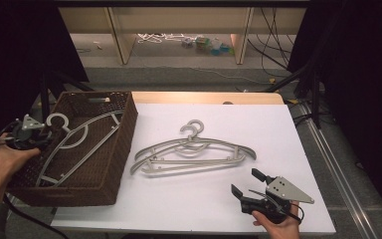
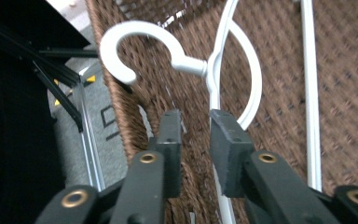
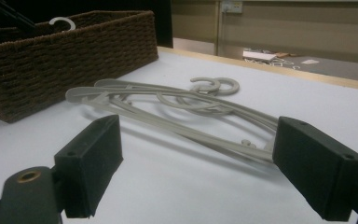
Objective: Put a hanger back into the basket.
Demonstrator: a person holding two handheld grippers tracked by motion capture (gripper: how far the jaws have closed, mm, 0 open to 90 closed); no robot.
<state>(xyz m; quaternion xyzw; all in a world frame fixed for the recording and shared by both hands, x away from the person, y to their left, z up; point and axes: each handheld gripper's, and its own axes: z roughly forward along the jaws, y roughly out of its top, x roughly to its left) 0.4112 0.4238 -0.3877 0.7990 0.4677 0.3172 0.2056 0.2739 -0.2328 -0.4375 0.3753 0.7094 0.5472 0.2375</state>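
Note:
A grey plastic hanger (image 1: 87,124) lies slanted inside the brown wicker basket (image 1: 122,149) at the table's left. Its hook (image 2: 135,32) rests near the basket's left rim. My left gripper (image 1: 48,132) hovers over that rim just behind the hook. Its jaws (image 2: 195,121) stand a little apart with only wicker showing between them, and the hanger's arm passes beneath the right jaw. Two more grey hangers (image 1: 189,167) lie stacked on the white table (image 1: 258,119) in the middle. My right gripper (image 1: 243,180) sits low at the front right, wide open, facing those hangers (image 3: 177,107).
The basket (image 3: 74,51) overhangs the table's left edge. Beyond the table's far edge are wooden shelf legs (image 1: 122,42), loose cables and small items on the floor. A metal rail (image 1: 333,159) runs along the right side. Black curtains flank both sides.

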